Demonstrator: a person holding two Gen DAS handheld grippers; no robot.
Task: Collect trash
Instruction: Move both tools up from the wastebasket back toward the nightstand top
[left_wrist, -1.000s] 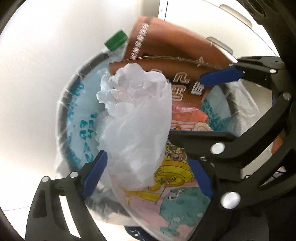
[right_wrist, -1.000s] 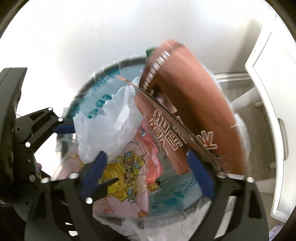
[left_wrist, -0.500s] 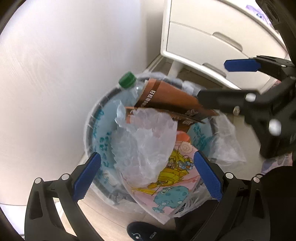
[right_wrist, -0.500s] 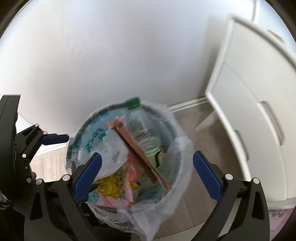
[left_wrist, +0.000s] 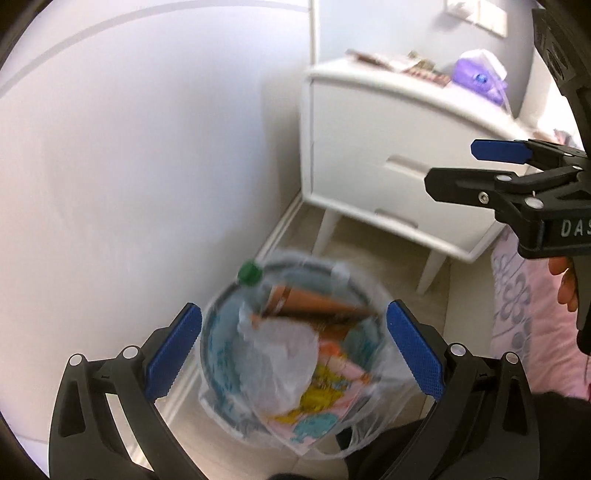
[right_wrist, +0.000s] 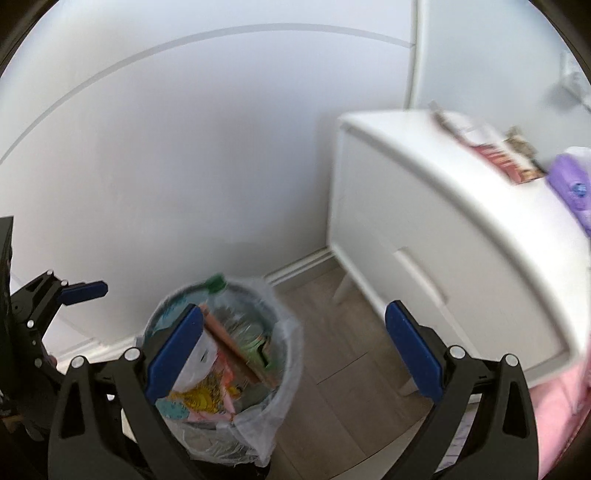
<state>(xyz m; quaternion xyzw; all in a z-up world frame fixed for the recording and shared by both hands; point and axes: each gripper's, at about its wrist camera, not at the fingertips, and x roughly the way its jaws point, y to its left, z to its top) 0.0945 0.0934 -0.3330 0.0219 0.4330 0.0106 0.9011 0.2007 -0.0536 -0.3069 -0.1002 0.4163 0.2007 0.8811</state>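
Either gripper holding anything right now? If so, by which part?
Nothing held. Left gripper and right gripper are both wide open and empty above the trash bin; the white plastic bag lies in the bin.

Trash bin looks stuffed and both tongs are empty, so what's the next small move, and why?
Probably swing the right tongs toward the white nightstand: wrappers lie on its top, while the trash bin is full and both tongs hang open above it.
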